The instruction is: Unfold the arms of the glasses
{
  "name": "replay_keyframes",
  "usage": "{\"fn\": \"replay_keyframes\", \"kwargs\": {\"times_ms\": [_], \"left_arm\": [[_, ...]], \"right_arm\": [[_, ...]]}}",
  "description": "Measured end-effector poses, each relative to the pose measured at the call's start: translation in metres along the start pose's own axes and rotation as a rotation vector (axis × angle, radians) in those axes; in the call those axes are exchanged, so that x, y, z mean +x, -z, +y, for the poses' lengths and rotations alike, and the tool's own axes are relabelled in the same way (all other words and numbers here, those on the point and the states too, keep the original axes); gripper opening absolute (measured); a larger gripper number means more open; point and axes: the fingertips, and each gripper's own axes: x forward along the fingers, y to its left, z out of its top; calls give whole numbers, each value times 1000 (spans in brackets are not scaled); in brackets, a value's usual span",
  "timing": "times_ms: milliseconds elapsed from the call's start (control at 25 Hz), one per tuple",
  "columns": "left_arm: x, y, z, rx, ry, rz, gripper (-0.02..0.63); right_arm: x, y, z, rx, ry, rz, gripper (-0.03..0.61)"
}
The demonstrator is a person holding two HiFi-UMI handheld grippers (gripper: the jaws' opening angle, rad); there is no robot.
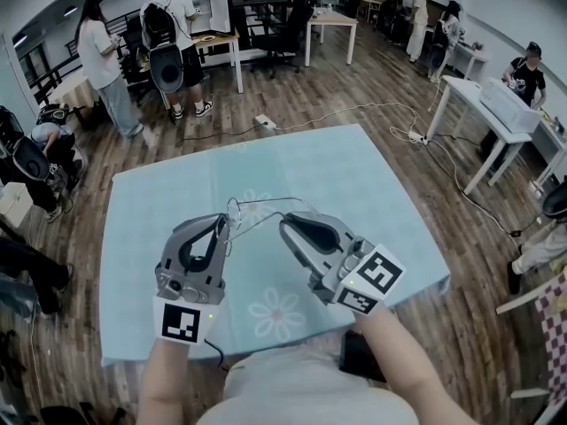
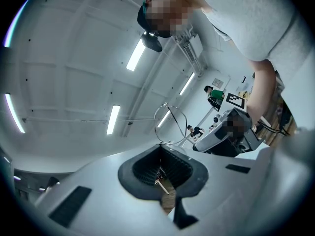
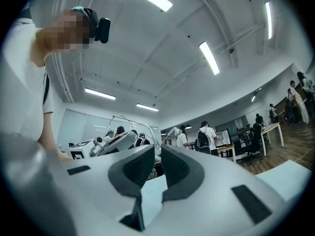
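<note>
Thin wire-framed glasses (image 1: 257, 209) are held in mid-air, one arm stretched out sideways.

**Grey handheld grippers, pale short-sleeved top**

The left gripper (image 1: 221, 223) and right gripper (image 1: 286, 227) have light grey moulded shells with dark ribbed pads. Each carries a black-and-white square-marker cube (image 1: 190, 322) at its near end. A thin black cable (image 1: 215, 352) trails from the left one. The person wears a pale short-sleeved top (image 1: 310, 395) and a black head-mounted camera (image 3: 103, 29).
</note>
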Motion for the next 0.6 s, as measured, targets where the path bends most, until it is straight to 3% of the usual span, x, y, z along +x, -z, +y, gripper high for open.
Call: {"fn": "replay_keyframes", "kwargs": {"times_ms": [600], "left_arm": [[1, 8, -1, 26, -15, 28, 8]], "right_arm": [[-25, -11, 4, 120, 9, -75, 38]]}}
